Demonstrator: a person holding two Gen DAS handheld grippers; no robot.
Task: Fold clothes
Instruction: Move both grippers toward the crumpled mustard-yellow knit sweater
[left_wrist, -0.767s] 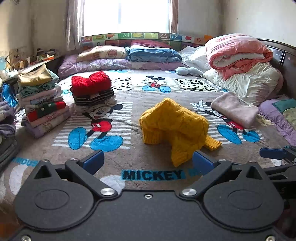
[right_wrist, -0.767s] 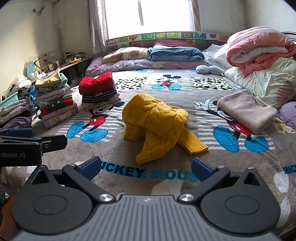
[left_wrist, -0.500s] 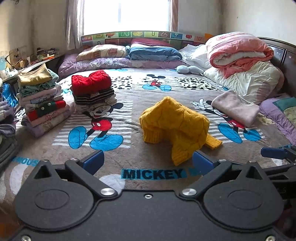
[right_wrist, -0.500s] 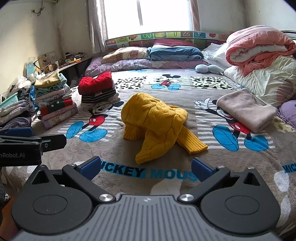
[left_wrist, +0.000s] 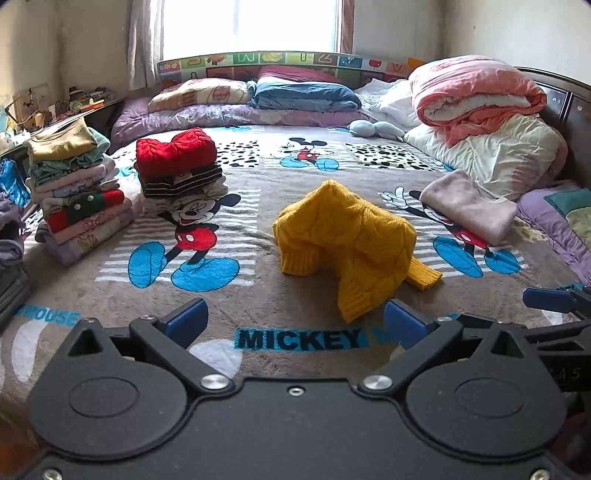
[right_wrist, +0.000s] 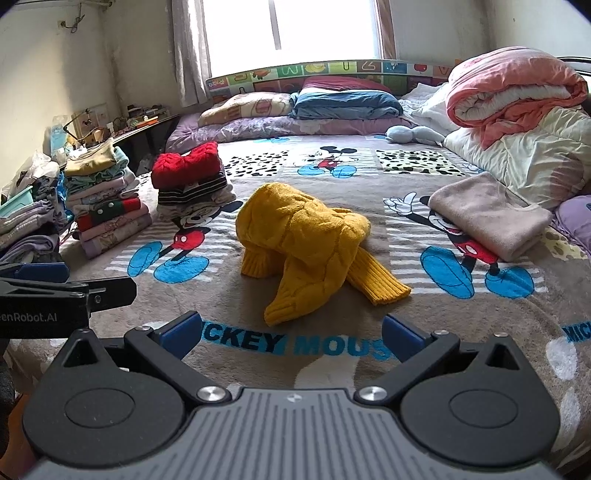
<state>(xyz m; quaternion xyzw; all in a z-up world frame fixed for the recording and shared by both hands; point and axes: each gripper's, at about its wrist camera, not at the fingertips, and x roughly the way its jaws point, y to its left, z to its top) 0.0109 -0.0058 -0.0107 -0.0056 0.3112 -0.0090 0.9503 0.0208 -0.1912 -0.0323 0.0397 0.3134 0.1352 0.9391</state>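
The bed carries folded stacks at its left edge and a folded grey garment at right. The yellow sweater lies crumpled at centre, unfolded. Left gripper and right gripper hover short of it, jaws fully spread, empty. Step in hand: approach. Next: grasp the hem or shoulders and spread it flat.

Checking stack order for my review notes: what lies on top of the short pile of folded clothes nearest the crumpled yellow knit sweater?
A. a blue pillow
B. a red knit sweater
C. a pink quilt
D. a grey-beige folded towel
B: a red knit sweater tops the short pile left of the crumpled yellow knit sweater.
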